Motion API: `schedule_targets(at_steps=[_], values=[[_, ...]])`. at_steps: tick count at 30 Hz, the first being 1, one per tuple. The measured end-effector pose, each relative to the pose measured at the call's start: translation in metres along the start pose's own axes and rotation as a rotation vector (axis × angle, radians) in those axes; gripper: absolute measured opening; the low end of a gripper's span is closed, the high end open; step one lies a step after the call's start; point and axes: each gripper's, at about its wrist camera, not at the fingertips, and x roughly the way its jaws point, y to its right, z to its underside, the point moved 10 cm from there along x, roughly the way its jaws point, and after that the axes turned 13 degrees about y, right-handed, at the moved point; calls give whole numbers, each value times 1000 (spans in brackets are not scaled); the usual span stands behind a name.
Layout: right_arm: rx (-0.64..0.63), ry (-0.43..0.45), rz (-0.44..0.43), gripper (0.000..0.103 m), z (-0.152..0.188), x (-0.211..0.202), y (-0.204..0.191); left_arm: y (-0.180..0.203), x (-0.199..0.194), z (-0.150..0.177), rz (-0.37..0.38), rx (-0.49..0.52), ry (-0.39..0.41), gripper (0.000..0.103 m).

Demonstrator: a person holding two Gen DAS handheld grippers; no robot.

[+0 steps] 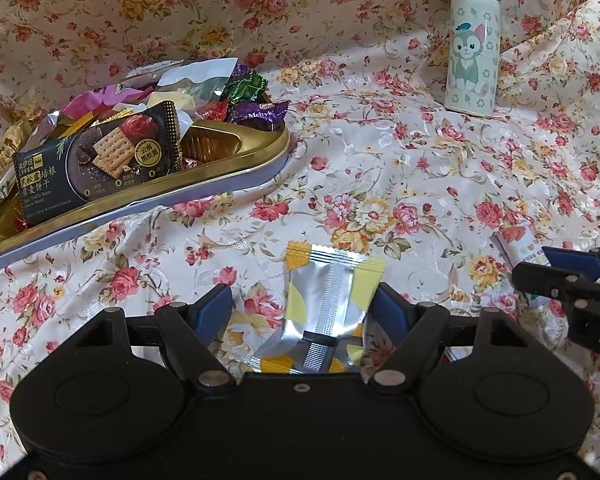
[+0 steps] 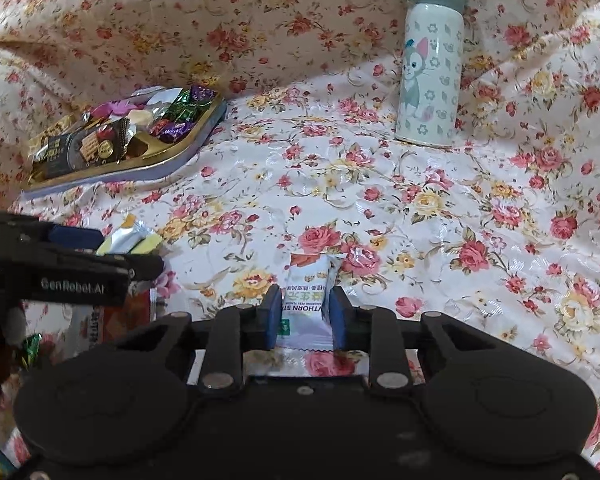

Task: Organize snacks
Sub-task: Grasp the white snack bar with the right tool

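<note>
Nearest the right wrist camera, the right claw is clenched on a white snack packet with green print, its blue pads pressing both sides of the packet, which lies on the floral cloth. In the left wrist view the left claw stands released and wide: a silver and yellow packet lies on the cloth between its blue fingers, closer to the right-hand finger, though whether that pad touches it I cannot tell; the other finger is clearly apart from it. The two claws sit side by side, each one showing at the edge of the other's view, and the white packet appears at the right edge of the left view. Below the left claw in the right view, an orange and white wrapper lies on the cloth, partly hidden.

Further off, to the left, a shallow gold tin tray holds a heap of snacks: a dark cracker packet in front, purple and green wrapped candies behind it. Further off on the right, a white bottle with a cat picture and a grey-green cap stands upright on the cloth, well apart from the tray.
</note>
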Motion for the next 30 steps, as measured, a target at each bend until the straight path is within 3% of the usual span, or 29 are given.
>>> schedule_targets(at_steps=[10,25,28,30], values=[[-77,35,13,29,4,0,-6,-9,-6,-2,-9,-37,-15,52],[-87,43,15,31,5,0,-7,-9,-11,1,-28,-34,-27,59],[-87,42,15,31,5,0,-7,-8,-11,0,-18,-43,-29,47],[-84,40,14,30,5,0,-7,-9,-11,-1,-21,-52,-30,45]])
